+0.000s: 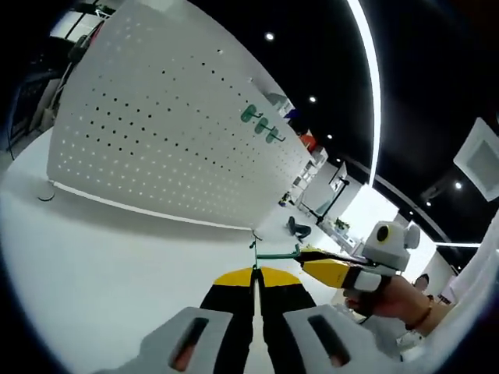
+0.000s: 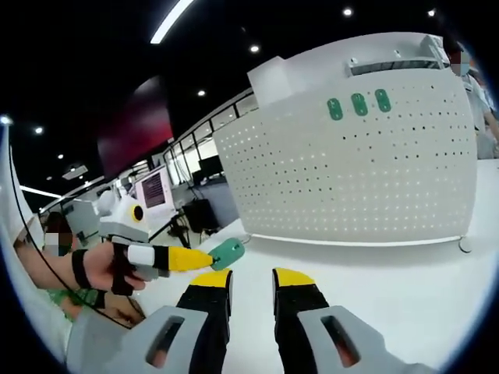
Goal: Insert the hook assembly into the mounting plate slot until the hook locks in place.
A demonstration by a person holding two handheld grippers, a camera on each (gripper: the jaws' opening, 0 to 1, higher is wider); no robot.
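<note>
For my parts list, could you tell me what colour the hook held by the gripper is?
The hook is green, clearest in the right gripper view, held by the left gripper.

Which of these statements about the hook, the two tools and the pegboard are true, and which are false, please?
1. The left tool is shut on a green hook. True.
2. The right tool is clamped on that hook too. False: its jaws stand apart with nothing between them.
3. Three green plates already sit in a row near the top of the white pegboard. True.
4. The pegboard lies flat on the table. False: it stands upright on it.
5. The held hook is already seated in the pegboard. False: it is held clear of the board, in front of it.
</note>
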